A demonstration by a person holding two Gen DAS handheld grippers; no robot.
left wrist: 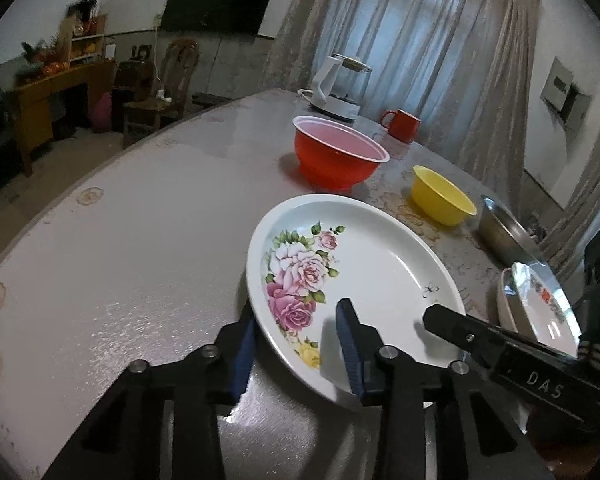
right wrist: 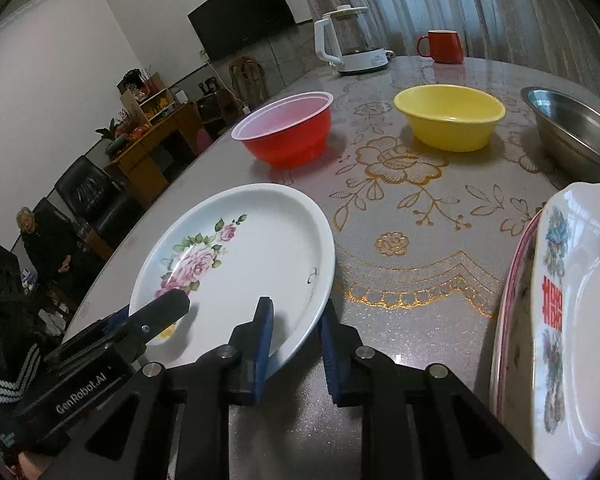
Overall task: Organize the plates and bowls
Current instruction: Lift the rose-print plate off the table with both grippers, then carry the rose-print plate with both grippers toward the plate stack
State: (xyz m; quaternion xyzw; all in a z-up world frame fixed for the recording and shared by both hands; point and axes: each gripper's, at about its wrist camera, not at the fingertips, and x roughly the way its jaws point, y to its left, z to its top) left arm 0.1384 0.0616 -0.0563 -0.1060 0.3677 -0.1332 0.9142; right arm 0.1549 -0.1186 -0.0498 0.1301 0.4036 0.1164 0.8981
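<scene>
Rose plate (left wrist: 364, 280) level, roses toward its left rim — both grippers' jaws clamped on its near rim.

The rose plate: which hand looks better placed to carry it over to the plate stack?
Right, probably. Both grippers pinch the rim of the rose plate, but the right gripper holds the edge nearer the plate stack, which sits on its side; the left gripper holds the farther edge.
</scene>
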